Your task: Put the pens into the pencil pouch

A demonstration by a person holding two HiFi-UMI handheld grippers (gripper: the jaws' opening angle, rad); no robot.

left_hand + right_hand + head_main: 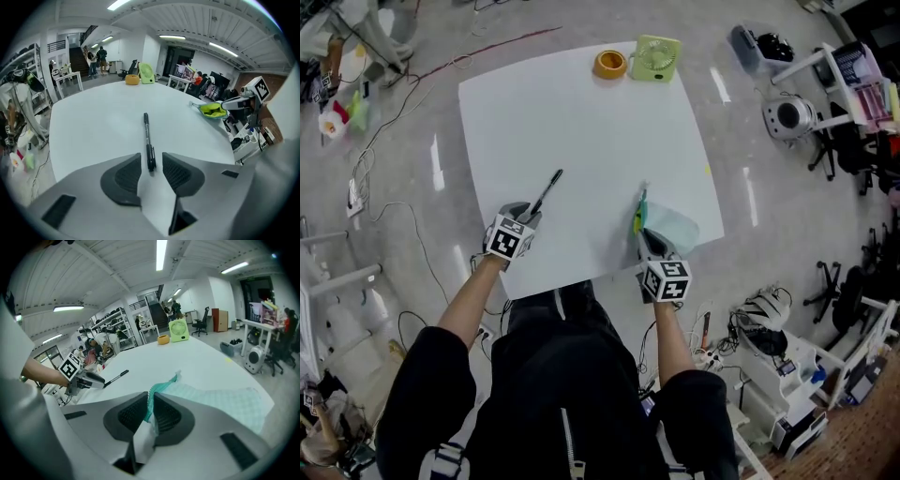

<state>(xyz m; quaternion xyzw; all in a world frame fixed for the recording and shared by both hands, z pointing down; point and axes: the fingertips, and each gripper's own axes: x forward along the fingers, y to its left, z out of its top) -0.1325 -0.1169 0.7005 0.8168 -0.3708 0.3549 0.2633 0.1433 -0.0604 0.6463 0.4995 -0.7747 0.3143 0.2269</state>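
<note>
In the head view, the pen's [547, 192] near end is covered by the left gripper [528, 217]. The pencil pouch [675, 228] is partly hidden by the right gripper [643, 236] near the surface's [581, 122] right edge, with bare room between pen and pouch. In the left gripper view, the jaws are held apart round the pen's near end without touching it, and its long axis runs straight away from them. In the right gripper view, the jaws are closed on the pouch's teal rim.

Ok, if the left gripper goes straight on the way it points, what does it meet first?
The slim black pen, whose near end lies between the left gripper's open jaws; under it, probably the white table.
</note>
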